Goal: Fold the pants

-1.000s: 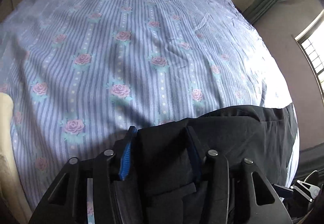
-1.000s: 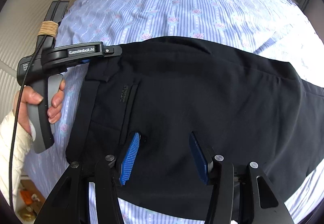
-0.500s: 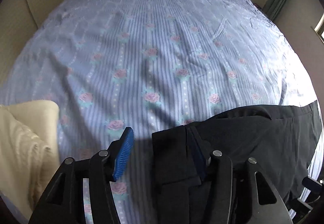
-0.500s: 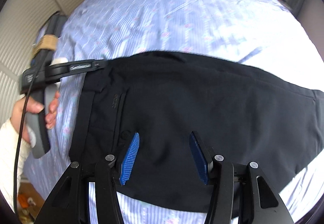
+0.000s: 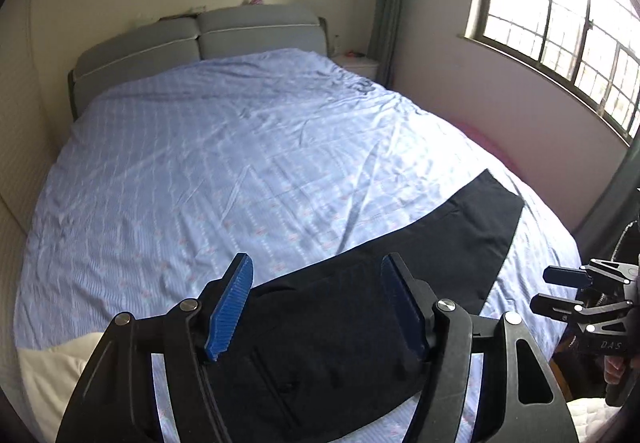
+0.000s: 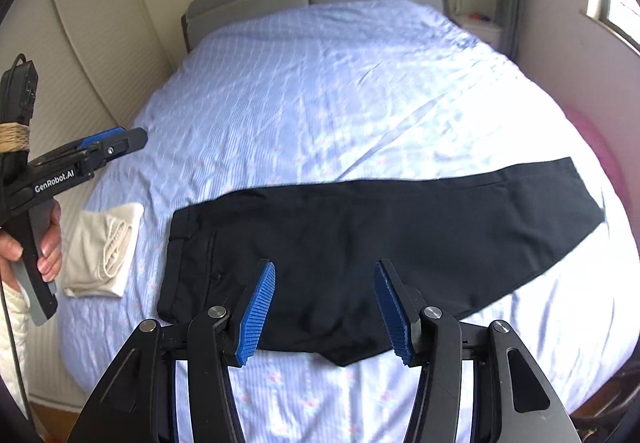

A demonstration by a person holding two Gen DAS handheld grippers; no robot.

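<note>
right wrist: pants (image 6: pixel 360 239) beyond open tongs (image 6: pixel 325 307).

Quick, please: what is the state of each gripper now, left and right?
Left gripper: open, holding nothing, above the black pants.
Right gripper: open, holding nothing.

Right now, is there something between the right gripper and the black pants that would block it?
Nothing visible blocks it. The right gripper is open just above the pants, which lie flat on the bed. The cream cloth lies off to the side, left of the waistband, not touching the pants.
</note>
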